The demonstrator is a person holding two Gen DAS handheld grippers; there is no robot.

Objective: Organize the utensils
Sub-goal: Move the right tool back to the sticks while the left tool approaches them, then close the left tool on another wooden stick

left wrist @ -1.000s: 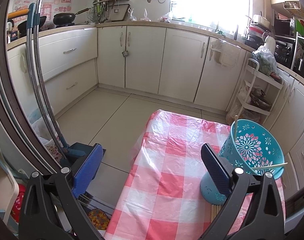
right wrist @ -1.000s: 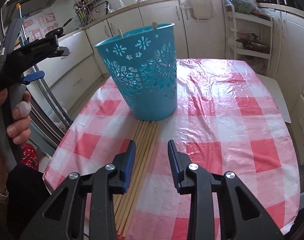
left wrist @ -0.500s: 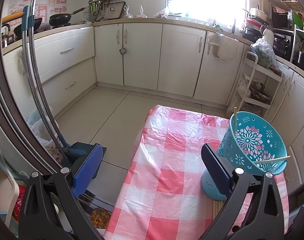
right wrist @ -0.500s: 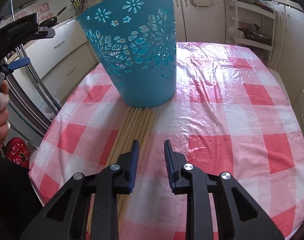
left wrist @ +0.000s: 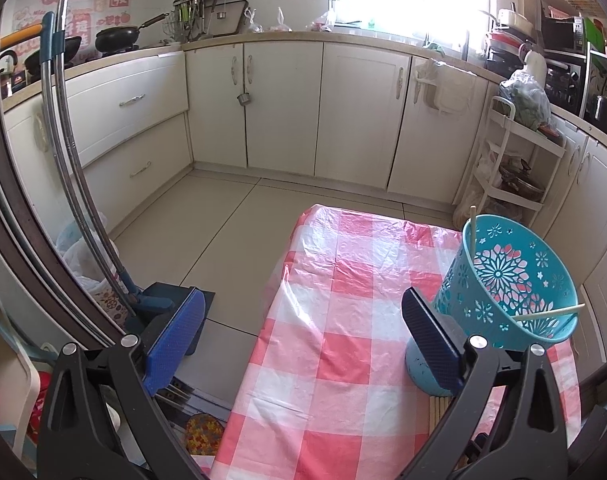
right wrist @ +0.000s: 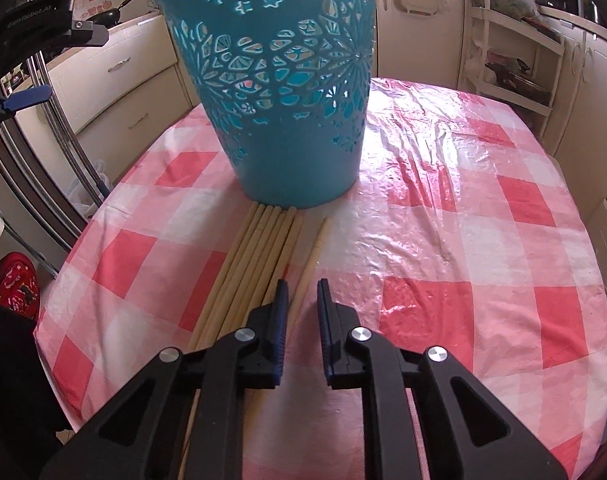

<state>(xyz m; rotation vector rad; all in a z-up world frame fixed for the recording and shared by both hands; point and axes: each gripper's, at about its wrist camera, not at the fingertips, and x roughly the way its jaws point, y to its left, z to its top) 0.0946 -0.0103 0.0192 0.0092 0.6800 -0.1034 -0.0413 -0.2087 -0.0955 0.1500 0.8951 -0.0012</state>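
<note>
The worktop [right wrist: 443, 208], under a pink-and-white checked plastic cloth, carries everything the task needs, and it sits in the middle of a kitchen lined with cream cabinets [left wrist: 283, 108]

Largest on it is the teal basket [right wrist: 287, 92], a perforated tub standing upright toward the far side in the right wrist view. It looks to be the collecting place: the left wrist view shows two chopsticks [left wrist: 551, 311] already inside, leaning on its rim

Just in front of the basket, with their far ends almost at its base, lies a row of loose chopsticks [right wrist: 259, 256], packed side by side and running toward the near edge. One single chopstick [right wrist: 313, 254] lies a little to the right of that row, apart from it, which makes it the easy one to take alone

The right gripper [right wrist: 302, 304] points steeply down at exactly that stick. Its jaws have just been closing and now stand only a narrow gap apart, straddling the near part of the single chopstick; whether the pads already press on it I cannot tell, since a sliver of cloth shows on each side

The left gripper [left wrist: 303, 320] hangs at the left edge of the worktop with its jaws spread wide and nothing between them, probably waiting out of the way while the right one picks
</note>
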